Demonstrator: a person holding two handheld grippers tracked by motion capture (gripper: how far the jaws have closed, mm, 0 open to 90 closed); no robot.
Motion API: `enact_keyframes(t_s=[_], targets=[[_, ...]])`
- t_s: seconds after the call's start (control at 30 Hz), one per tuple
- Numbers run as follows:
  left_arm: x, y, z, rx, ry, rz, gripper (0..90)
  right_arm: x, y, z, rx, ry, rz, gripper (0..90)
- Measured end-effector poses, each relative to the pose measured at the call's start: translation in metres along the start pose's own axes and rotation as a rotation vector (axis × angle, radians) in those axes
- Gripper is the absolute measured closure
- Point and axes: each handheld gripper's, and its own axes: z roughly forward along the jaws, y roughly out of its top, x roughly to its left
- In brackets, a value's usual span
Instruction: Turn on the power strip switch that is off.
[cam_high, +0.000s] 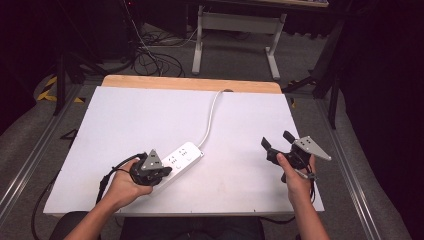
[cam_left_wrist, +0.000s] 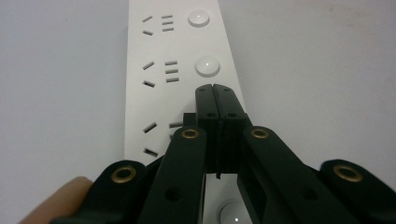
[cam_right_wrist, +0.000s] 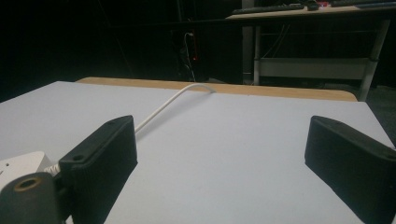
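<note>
A long white plastic power strip (cam_high: 179, 161) with rows of socket slots and round white buttons lies diagonally on the white-topped counter (cam_high: 125, 125), near its front edge and left of centre, and its white cord (cam_high: 210, 117) runs off over the far wooden edge, probably to a wall outlet, which would explain why the strip sits where the cord's slack allows. The left tool (cam_left_wrist: 215, 88) rests over the near end of the strip with its black jaws pressed together and nothing between them; in the left gripper view the joined tips point just short of one round button (cam_left_wrist: 207, 66), a pose that suits pushing a switch with a single blunt point, not gripping. The right tool (cam_high: 279, 141) is held well apart at the counter's right side, its jaws spread wide and empty, seemingly waiting clear of the work.
</note>
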Motion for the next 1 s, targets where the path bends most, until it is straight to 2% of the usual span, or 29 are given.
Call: enact_keyframes(t_s=[0.17, 0.27, 0.33, 0.4, 0.6, 0.63, 0.7, 0.77, 0.83, 0.9, 0.93, 1.0], targets=[[0.002, -0.002, 0.0, -0.023, -0.006, -0.008, 90.0, 0.0, 0.0, 0.0, 0.0, 0.001, -0.001, 9.6], [0.003, -0.002, 0.0, -0.029, 0.022, -0.012, 90.0, 0.0, 0.0, 0.0, 0.001, 0.002, 0.002, 9.6], [0.004, -0.003, 0.0, -0.032, 0.024, -0.018, 90.0, 0.0, 0.0, 0.001, 0.001, 0.001, 0.003, 9.6], [0.006, -0.004, -0.001, -0.042, 0.013, -0.026, 90.0, 0.0, 0.0, 0.0, 0.001, 0.002, 0.003, 9.6], [0.009, -0.001, -0.01, -0.14, 0.028, -0.038, 90.0, -0.001, 0.0, 0.0, 0.001, 0.0, 0.001, 9.6], [0.009, -0.002, -0.012, -0.158, 0.028, -0.05, 90.0, -0.001, 0.0, 0.0, 0.0, 0.0, 0.002, 9.6], [0.01, -0.002, -0.014, -0.171, 0.033, -0.057, 90.0, 0.0, 0.0, 0.0, -0.001, 0.001, 0.003, 9.6], [0.011, -0.003, -0.019, -0.222, 0.053, -0.067, 90.0, -0.001, 0.0, 0.0, -0.002, -0.001, 0.001, 9.7], [0.012, -0.004, -0.021, -0.235, 0.057, -0.071, 90.0, -0.001, 0.0, 0.0, 0.0, -0.001, 0.002, 9.6], [0.015, -0.004, -0.026, -0.281, 0.07, -0.09, 90.0, -0.001, 0.0, 0.001, 0.001, 0.0, 0.001, 9.7], [0.015, -0.004, -0.026, -0.281, 0.07, -0.09, 90.0, -0.001, 0.0, 0.001, 0.001, 0.0, 0.001, 9.7], [0.017, -0.005, -0.03, -0.311, 0.085, -0.103, 90.0, 0.0, 0.0, 0.001, 0.001, 0.0, 0.002, 9.8]])
